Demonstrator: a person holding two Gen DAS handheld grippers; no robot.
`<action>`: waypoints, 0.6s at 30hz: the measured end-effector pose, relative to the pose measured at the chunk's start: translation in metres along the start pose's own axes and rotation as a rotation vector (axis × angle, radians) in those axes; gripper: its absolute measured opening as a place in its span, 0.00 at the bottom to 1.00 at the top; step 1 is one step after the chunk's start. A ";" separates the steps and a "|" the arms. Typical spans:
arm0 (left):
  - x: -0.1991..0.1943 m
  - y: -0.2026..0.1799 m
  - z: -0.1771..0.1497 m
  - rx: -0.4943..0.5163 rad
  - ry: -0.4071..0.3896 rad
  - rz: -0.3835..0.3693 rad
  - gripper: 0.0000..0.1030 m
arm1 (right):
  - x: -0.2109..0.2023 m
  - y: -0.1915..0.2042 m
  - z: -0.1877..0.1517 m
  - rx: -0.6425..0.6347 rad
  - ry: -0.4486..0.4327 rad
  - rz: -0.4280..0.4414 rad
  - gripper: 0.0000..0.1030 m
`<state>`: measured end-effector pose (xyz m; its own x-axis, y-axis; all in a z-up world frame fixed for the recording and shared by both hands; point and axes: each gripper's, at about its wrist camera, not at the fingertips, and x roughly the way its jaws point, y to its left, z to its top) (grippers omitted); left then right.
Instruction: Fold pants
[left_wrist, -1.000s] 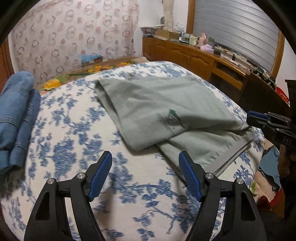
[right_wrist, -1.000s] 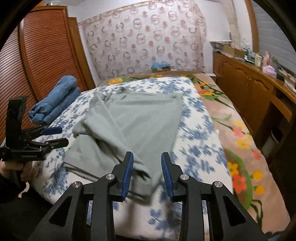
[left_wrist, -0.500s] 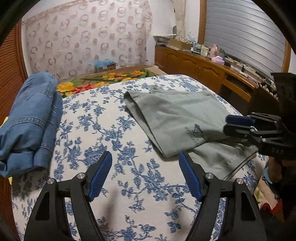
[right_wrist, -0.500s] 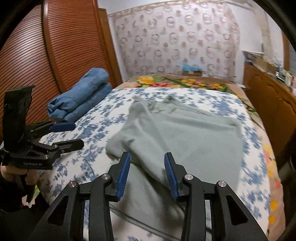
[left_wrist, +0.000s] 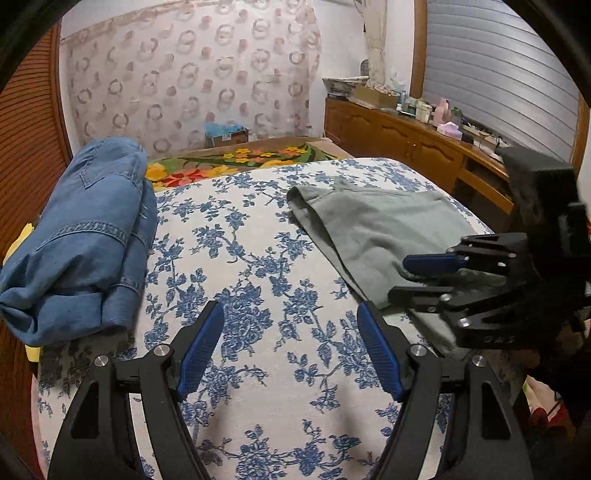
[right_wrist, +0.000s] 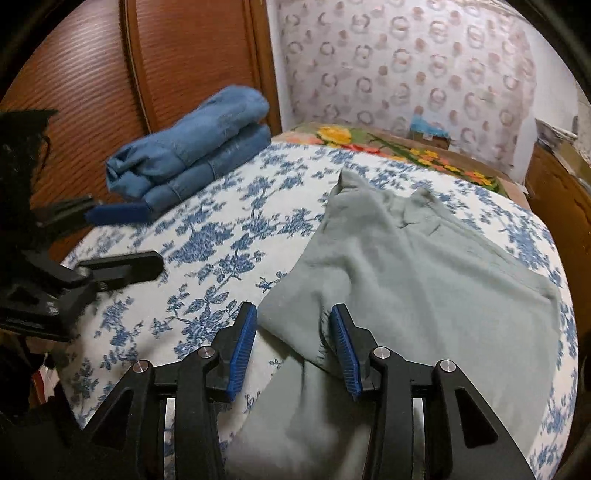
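The right gripper (right_wrist: 291, 343) has swung in over the near corner of the grey-green pants (right_wrist: 413, 280), and its jaws have widened since a second ago — the last change is slight. The folded corner of cloth lies between the blue pads, which do not seem to press on it, though the blur leaves some doubt. A second ago this gripper sat further along the near hem.

The left gripper (left_wrist: 291, 350) hovers with jaws held wide apart and nothing between them, only the floral bedspread (left_wrist: 236, 258) ahead. It has drifted away from the pants, which now lie ahead and to its right, while the folded jeans (left_wrist: 85, 236) sit to its left.

The pants look part-folded — the right gripper seems placed to take the corner for the next fold.
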<state>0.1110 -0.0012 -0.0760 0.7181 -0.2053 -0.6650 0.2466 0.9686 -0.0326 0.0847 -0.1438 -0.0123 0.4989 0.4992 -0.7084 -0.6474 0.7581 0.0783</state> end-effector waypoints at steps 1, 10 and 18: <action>0.000 0.001 0.000 -0.002 0.000 -0.001 0.73 | 0.004 0.000 0.001 -0.009 0.012 -0.004 0.42; 0.014 0.008 0.005 -0.007 0.022 -0.016 0.73 | 0.021 0.000 0.008 -0.098 0.053 -0.034 0.32; 0.031 0.003 0.022 0.030 0.042 -0.040 0.73 | -0.003 -0.032 0.016 0.002 -0.010 -0.010 0.09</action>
<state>0.1485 -0.0081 -0.0803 0.6797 -0.2370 -0.6942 0.2943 0.9550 -0.0379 0.1127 -0.1626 -0.0014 0.5109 0.4956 -0.7024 -0.6410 0.7641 0.0730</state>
